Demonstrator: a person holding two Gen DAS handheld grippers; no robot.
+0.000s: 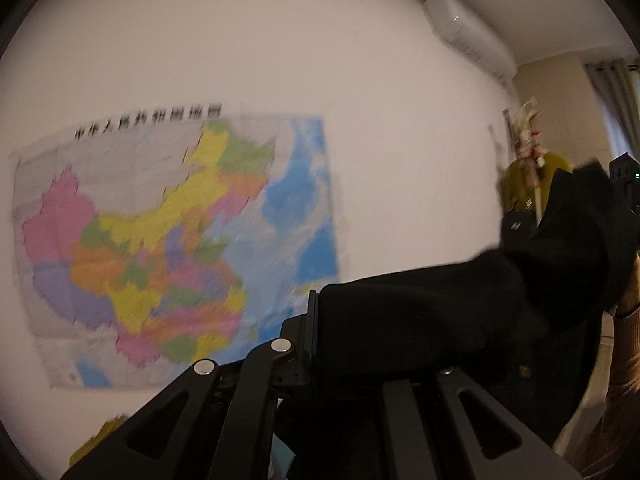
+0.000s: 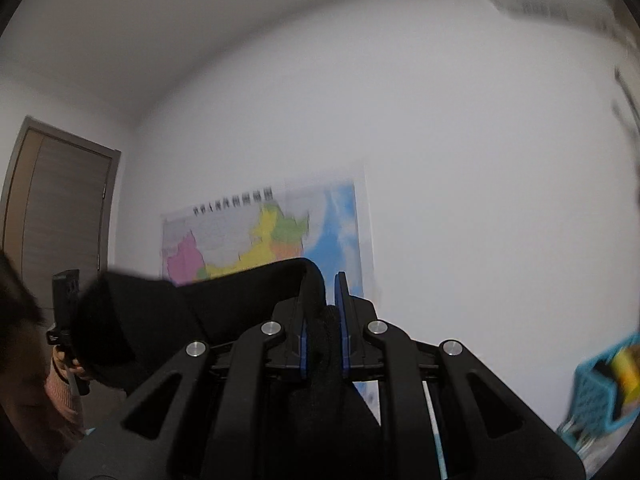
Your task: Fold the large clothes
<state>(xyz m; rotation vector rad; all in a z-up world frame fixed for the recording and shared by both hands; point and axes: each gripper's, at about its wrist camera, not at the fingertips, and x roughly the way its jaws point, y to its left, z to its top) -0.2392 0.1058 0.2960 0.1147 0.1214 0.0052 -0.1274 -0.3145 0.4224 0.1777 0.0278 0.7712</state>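
Observation:
A large black garment (image 1: 440, 320) hangs in the air, stretched between my two grippers. In the left wrist view my left gripper (image 1: 320, 312) is shut on one end of it, and the cloth covers its right finger. The fabric runs right and up to my right gripper (image 1: 624, 176) at the frame edge. In the right wrist view my right gripper (image 2: 324, 304) has its blue pads (image 2: 343, 320) pressed on a fold of the black garment (image 2: 180, 320). From there the cloth sags left to my left gripper (image 2: 66, 304), held by a hand (image 2: 64, 360) in a pink sleeve.
Both cameras face a white wall with a coloured map (image 1: 172, 248) pinned to it. An air conditioner (image 1: 468, 32) is mounted high on the right. A brown door (image 2: 60, 208) is on the left, and a blue basket (image 2: 604, 388) and a yellow-green chair (image 1: 520, 188) on the right.

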